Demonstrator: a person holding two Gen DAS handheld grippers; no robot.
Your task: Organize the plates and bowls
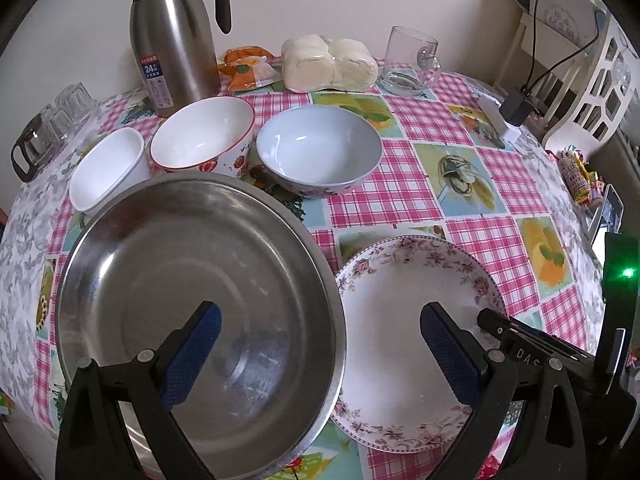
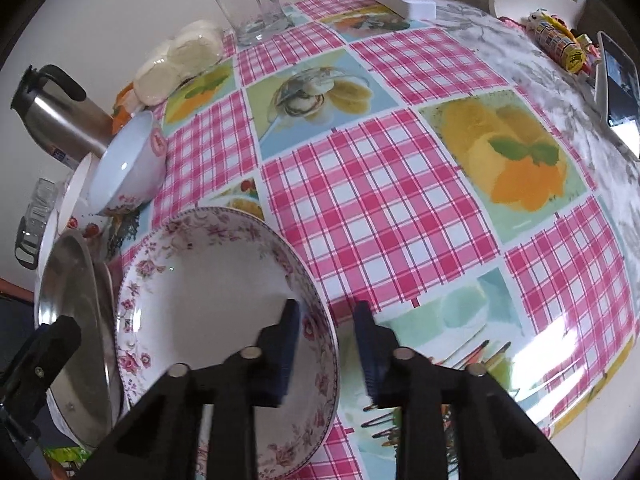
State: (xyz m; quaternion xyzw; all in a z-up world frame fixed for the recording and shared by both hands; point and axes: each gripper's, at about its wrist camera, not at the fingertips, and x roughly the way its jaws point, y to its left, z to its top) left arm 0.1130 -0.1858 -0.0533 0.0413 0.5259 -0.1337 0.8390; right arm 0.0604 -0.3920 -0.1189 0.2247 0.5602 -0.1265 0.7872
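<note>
The table [image 1: 420,128] wears a shiny cloth with pink checks and fruit pictures. Right under the left gripper [image 1: 320,354] sits a big steel bowl [image 1: 192,280], and a flowery plate [image 1: 404,280] lies just beside it, toward the right gripper [image 2: 326,344]. Farther ahead of the left gripper stand three bowls in a row: a white square bowl [image 1: 108,168], a strawberry bowl [image 1: 204,136] and a pale blue bowl [image 1: 318,148]. Behind them, by the wall, stand a steel flask [image 1: 172,40], orange snack packets [image 1: 248,68], a bag of white buns [image 1: 328,64] and a glass mug [image 1: 408,60]. Small glasses [image 1: 60,116] sit far off to the left. A white power strip [image 1: 498,116], sweets [image 1: 580,180] and a phone [image 2: 618,92] lie off to the right.
</note>
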